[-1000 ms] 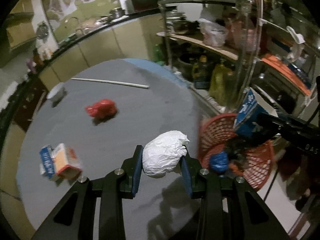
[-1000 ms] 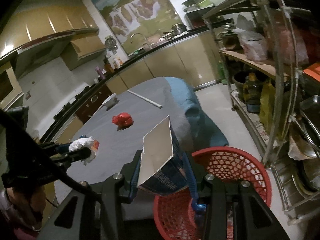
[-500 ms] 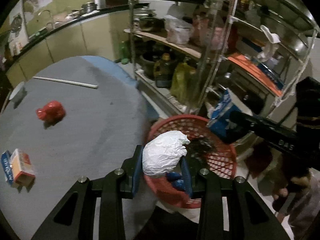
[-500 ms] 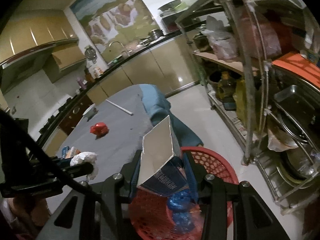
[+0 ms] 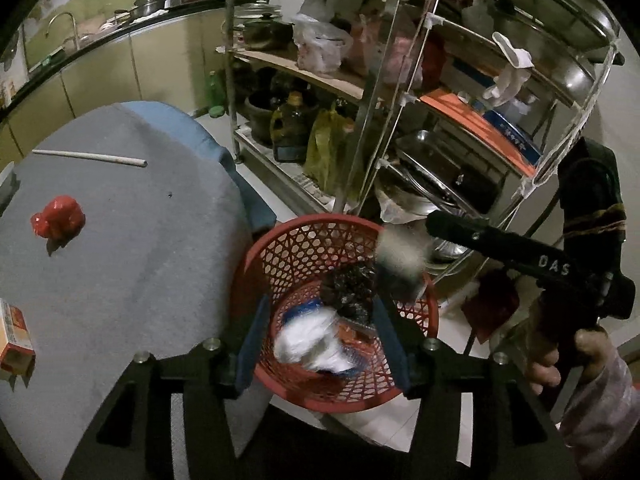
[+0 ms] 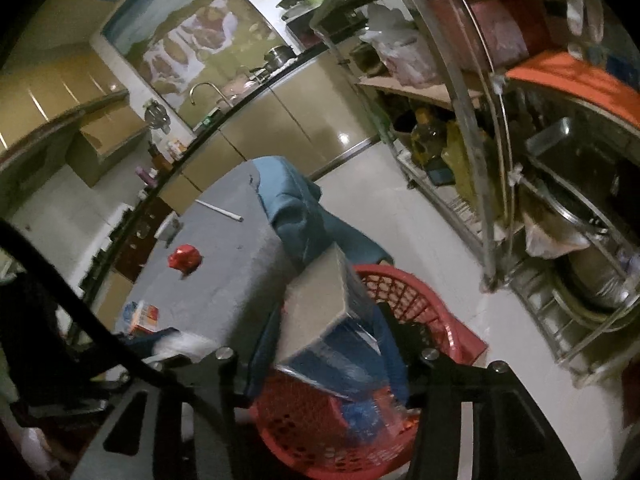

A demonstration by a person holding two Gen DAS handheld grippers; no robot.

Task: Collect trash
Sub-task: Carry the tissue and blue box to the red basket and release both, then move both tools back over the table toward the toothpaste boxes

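Currently the left gripper (image 5: 322, 334) points steeply down over the red basket (image 5: 288, 240), and its jaws are opening. A white crumpled wad (image 5: 308, 340) shows blurred between the blue pads (image 5: 250, 338), clear of both, inside the basket. Dark crumpled trash (image 5: 352, 286) and blue scraps lie in the basket beside the wad.

The right gripper (image 6: 326, 344) also hangs above the basket (image 6: 420, 296), and its jaws are opening. A carton (image 6: 320, 308), grey on its upper face and blue on its lower side, sits tilted and blurred between the fingers (image 6: 386, 344). Whether the pads touch it cannot be told. Its lower end reaches into the basket.

The basket stands on the tiled floor, just beside the edge of a grey-covered table (image 5: 132, 264). On the table remain a red wad (image 5: 58, 222), a small orange box (image 5: 14, 336) at the left edge, and a white stick (image 5: 90, 157) farther back. A blue cloth (image 6: 296, 208) hangs off the table near the basket.

A metal rack (image 5: 400, 92) with pots, bottles and bags stands behind the basket. In the left view a hand (image 5: 560, 356) holds the right gripper's handle.
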